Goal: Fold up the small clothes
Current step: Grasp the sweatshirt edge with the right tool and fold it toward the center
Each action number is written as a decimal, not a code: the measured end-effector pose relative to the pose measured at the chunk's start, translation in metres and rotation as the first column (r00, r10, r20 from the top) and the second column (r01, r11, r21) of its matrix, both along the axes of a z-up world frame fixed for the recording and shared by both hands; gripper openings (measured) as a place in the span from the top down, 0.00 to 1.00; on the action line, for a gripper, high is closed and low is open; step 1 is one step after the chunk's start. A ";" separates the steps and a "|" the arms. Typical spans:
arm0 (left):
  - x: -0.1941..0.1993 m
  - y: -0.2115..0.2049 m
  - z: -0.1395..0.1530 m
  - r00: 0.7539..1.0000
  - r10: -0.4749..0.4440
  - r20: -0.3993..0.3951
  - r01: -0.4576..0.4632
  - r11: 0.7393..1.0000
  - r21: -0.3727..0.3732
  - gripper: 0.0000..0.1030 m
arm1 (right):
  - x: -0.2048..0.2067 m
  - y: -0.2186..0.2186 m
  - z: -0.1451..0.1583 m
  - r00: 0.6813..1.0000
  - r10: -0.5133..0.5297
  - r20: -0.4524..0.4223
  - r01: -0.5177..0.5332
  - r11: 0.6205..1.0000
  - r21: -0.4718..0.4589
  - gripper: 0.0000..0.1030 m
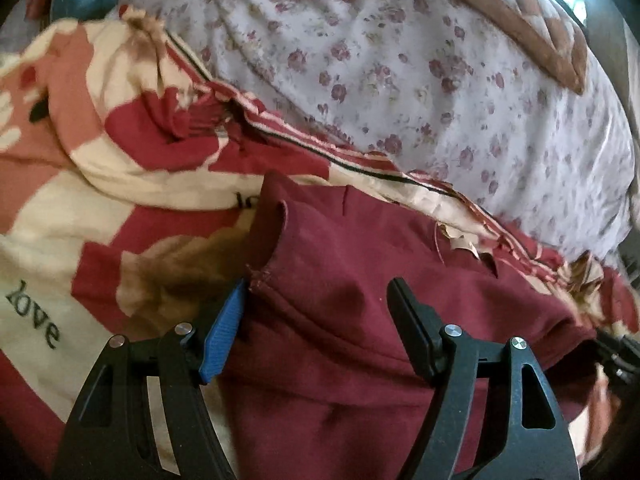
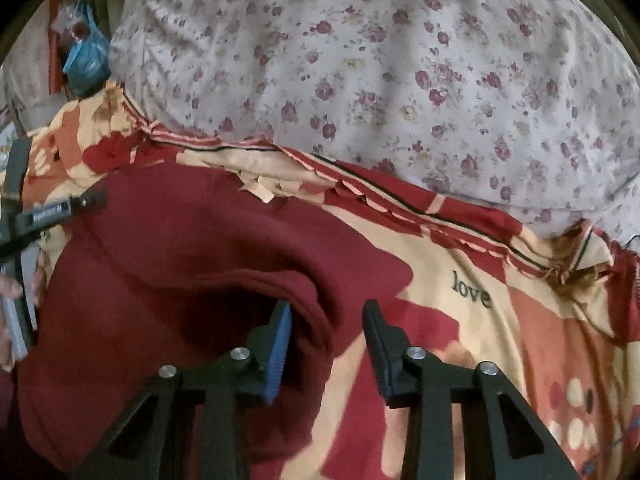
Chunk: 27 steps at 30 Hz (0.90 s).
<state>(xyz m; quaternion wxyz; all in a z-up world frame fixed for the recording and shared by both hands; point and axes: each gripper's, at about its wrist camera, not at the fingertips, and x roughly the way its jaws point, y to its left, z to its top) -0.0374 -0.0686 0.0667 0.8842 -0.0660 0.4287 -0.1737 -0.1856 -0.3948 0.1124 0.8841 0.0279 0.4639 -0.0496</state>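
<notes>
A dark red garment lies rumpled on a red, cream and pink patterned blanket printed with the word "love". My left gripper is open, its jaws straddling the garment's left part near a frayed seam. In the right wrist view the same garment lies at the left, with a raised fold at its right edge. My right gripper is open, its jaws on either side of that fold, over the blanket. The left gripper shows at the left edge of the right wrist view.
A white sheet with small purple flowers covers the bed beyond the blanket, also in the right wrist view. A brown quilted cushion lies at the far side. A blue bag sits at the far left.
</notes>
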 end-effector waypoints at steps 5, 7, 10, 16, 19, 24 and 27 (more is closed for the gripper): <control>-0.020 -0.009 0.015 0.997 -0.062 0.046 0.066 0.995 -0.076 0.30 | -0.004 0.003 -0.014 0.999 0.030 -0.018 -0.029 0.996 0.090 0.90; -0.030 -0.019 0.020 0.992 -0.103 0.067 0.108 0.991 -0.078 0.30 | -0.015 0.004 -0.021 0.998 0.040 -0.041 -0.035 0.993 0.115 0.91; -0.048 -0.038 0.031 0.981 -0.165 0.099 0.175 0.979 -0.107 0.30 | -0.035 0.008 -0.036 0.996 0.052 -0.075 -0.044 0.994 0.102 0.91; -0.077 -0.078 0.045 0.949 -0.300 0.092 0.312 0.935 -0.167 0.30 | -0.062 -0.003 -0.042 0.997 0.027 -0.067 -0.015 0.985 0.171 0.91; -0.085 -0.098 0.036 0.937 -0.340 0.072 0.347 0.927 -0.138 0.30 | -0.070 -0.023 -0.026 1.000 0.002 -0.010 0.001 0.958 0.285 0.83; -0.092 -0.122 0.024 0.926 -0.377 0.017 0.376 0.916 -0.140 0.30 | -0.070 -0.066 -0.007 0.989 -0.130 0.076 0.076 0.869 0.489 0.42; -0.100 -0.143 0.025 0.907 -0.421 0.015 0.419 0.896 -0.149 0.30 | -0.037 -0.087 -0.026 0.978 -0.207 -0.005 0.178 0.831 0.527 0.42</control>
